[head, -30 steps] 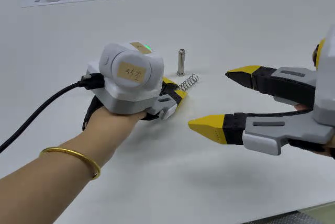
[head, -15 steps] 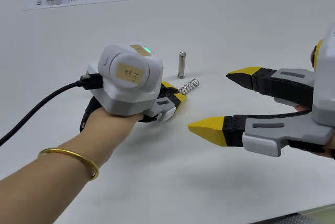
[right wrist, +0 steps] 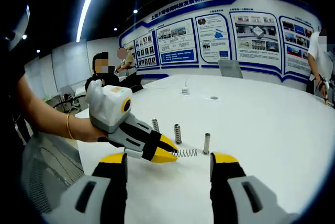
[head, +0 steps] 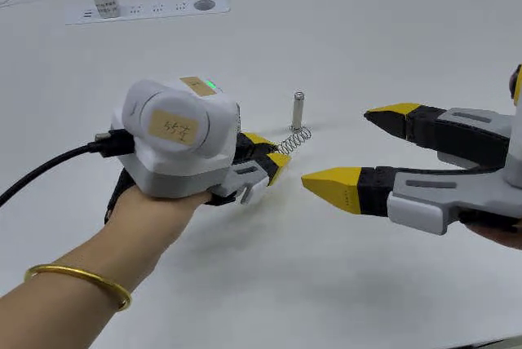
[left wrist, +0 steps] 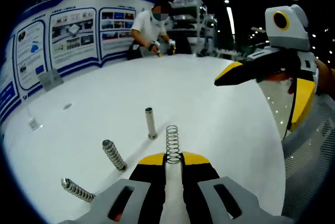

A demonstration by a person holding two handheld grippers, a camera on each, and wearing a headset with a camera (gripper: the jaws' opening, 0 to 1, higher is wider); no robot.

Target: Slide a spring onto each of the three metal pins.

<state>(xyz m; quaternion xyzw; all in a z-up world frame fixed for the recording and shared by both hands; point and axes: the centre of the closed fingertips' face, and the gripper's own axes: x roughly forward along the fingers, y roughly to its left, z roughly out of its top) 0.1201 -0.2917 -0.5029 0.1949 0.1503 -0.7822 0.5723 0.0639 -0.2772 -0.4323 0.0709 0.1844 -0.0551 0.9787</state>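
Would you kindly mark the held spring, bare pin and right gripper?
held spring [left wrist: 172,140], left gripper view, its middle coils
bare pin [left wrist: 151,123], left gripper view, its shaft
right gripper [head: 337,147], head view, between fingertips

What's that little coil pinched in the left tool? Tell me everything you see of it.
The spring is a slim coil of shiny silver wire. The left gripper clamps one end between its yellow tips; the rest sticks straight out along the jaws. Its free end lies close to the bare metal pin, not yet on it.
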